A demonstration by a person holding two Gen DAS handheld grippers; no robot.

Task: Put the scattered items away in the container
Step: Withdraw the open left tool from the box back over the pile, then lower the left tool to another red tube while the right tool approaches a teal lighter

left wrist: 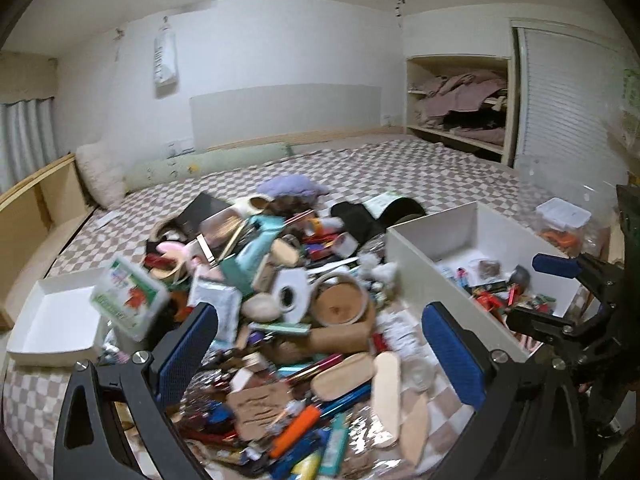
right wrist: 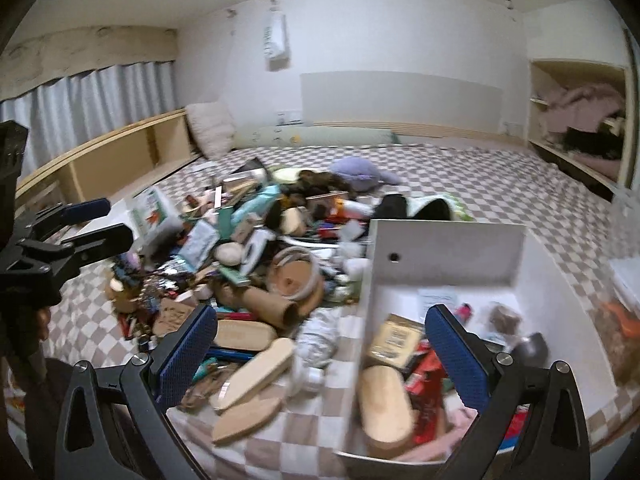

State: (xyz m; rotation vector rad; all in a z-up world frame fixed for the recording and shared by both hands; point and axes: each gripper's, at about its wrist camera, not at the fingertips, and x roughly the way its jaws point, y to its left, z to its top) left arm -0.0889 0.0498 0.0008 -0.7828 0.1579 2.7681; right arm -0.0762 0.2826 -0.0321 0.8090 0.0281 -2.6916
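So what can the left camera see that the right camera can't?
Only the left wrist view shows the low white tray and the clear lidded tub. Only the right wrist view shows the wooden oval lying inside the white container. Both show the pile, the purple plush toy and the checkered bedcover.

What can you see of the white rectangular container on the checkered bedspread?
The white rectangular container is an open-topped box with smooth, flat walls, like painted board or plastic; its far wall has one small dark hole. It sits upright on the checkered bedspread, right of the clutter pile. Inside lie a tan oval wooden piece, red packets and a grey metal scoop. The right gripper is open, straddling its near left wall.
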